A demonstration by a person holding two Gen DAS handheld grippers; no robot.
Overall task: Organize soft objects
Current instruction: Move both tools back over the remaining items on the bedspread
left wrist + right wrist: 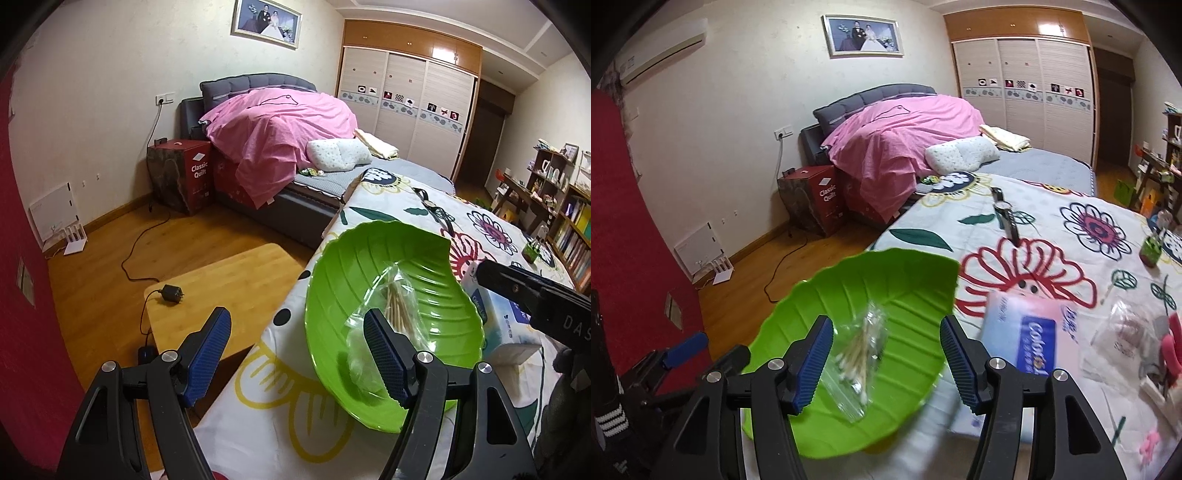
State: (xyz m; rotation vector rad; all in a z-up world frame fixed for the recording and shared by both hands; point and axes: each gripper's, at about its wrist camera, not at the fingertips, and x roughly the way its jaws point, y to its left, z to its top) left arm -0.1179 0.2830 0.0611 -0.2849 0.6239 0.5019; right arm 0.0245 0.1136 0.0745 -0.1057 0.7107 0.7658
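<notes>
A green leaf-shaped tray (343,273) (897,280) sits at the near left edge of a floral-covered table (480,221) (1052,229). In it lies a clear bag of cotton swabs (397,299) (860,350). A tissue pack (506,328) (1030,339) lies just right of the tray. My left gripper (299,354) is open and empty, its right finger over the tray's near part. My right gripper (884,362) is open and empty, hovering above the swab bag. It also shows at the right in the left wrist view (524,291).
A watch (1006,214) lies farther back on the table. A clear bag (1126,339), pink items (1171,343) and a small green pot (1152,251) are on the right. A wooden stool (221,291) with a charger stands left of the table. A bed (280,125) is behind.
</notes>
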